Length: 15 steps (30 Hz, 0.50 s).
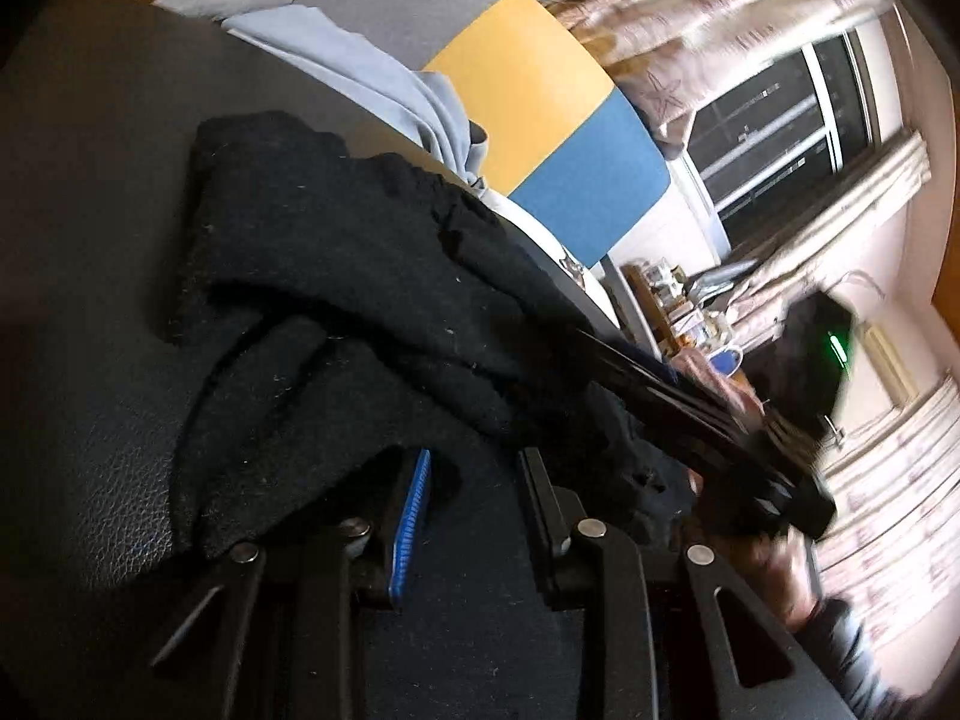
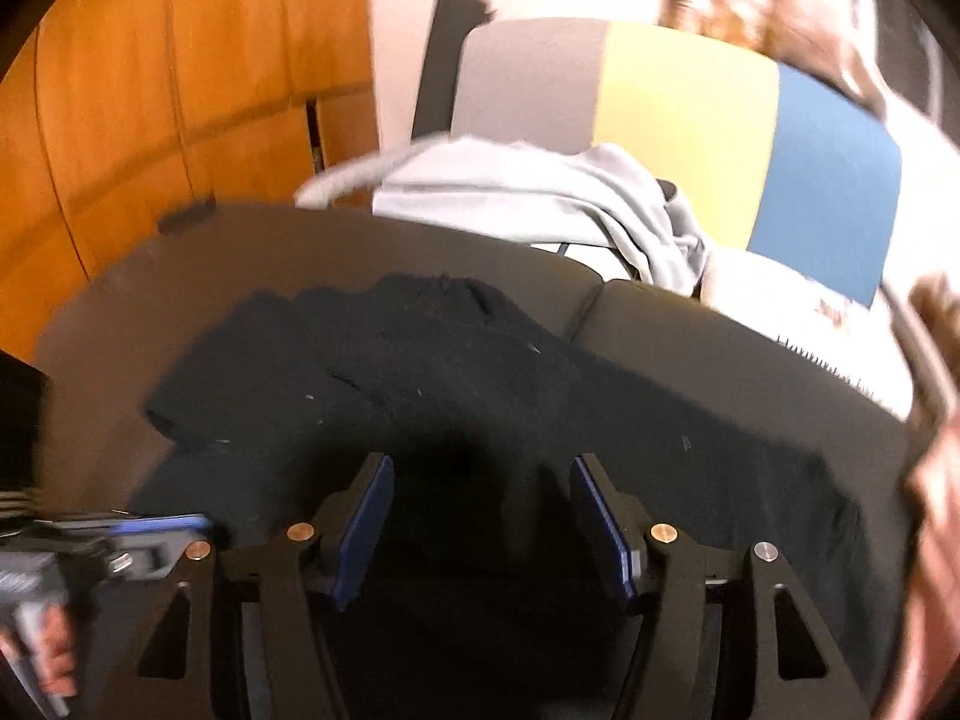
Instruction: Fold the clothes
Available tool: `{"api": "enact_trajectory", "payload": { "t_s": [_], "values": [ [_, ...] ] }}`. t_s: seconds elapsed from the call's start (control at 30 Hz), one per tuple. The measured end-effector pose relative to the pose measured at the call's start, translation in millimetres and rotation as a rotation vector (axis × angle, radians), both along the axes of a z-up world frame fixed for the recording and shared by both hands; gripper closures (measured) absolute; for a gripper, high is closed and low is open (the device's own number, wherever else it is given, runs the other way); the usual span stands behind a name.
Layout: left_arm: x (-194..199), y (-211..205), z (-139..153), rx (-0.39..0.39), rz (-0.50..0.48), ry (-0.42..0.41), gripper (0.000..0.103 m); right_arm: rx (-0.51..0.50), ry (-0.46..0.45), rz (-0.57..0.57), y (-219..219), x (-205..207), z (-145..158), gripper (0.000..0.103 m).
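A rumpled black garment point(image 1: 336, 276) point(image 2: 420, 360) lies on a dark leather surface point(image 1: 90, 180) point(image 2: 720, 348). My left gripper point(image 1: 477, 462) is low over its near folds, jaws apart, blue pad point(image 1: 411, 516) showing, and nothing is visibly pinched. In the left wrist view, black cloth drapes against the left finger. My right gripper point(image 2: 480, 468) hovers over the garment's near edge with both blue pads point(image 2: 366, 528) apart and only dark cloth below. Each view shows the other gripper, blurred and held by a hand: the right one point(image 1: 762, 474), the left one point(image 2: 162, 531).
A light grey garment point(image 1: 372, 72) point(image 2: 540, 198) is heaped at the far edge of the surface. Behind it stands a chair with a grey, yellow and blue back point(image 1: 528, 78) point(image 2: 678, 102). Wooden panelling point(image 2: 150, 90) is at left, a curtained window point(image 1: 780, 132) at right.
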<state>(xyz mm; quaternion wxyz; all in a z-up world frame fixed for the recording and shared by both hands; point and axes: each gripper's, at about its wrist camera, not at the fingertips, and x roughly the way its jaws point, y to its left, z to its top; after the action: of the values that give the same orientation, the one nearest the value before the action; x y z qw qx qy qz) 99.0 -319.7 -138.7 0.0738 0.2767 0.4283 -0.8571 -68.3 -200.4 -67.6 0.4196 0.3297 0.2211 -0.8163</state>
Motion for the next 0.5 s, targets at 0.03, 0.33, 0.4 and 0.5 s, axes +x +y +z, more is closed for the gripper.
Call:
{"api": "enact_trajectory", "payload": {
  "t_s": [0.03, 0.33, 0.4, 0.5],
  "values": [
    [0, -1, -1, 0.005, -0.003, 0.004, 0.074, 0.079, 0.051, -0.012, -15, -3, -6, 0.043],
    [-8, -36, 7, 0.006, -0.007, 0.021, 0.072, -0.169, -0.086, -0.09, 0, -42, 77, 0.095],
    [-11, -45, 0, 0.028, 0.005, -0.001, 0.072, -0.274, -0.105, -0.128, 20, -51, 103, 0.095],
    [-5, -51, -7, 0.052, 0.023, 0.019, 0.072, -0.381, -0.112, -0.205, 63, -64, 126, 0.095]
  ]
}}
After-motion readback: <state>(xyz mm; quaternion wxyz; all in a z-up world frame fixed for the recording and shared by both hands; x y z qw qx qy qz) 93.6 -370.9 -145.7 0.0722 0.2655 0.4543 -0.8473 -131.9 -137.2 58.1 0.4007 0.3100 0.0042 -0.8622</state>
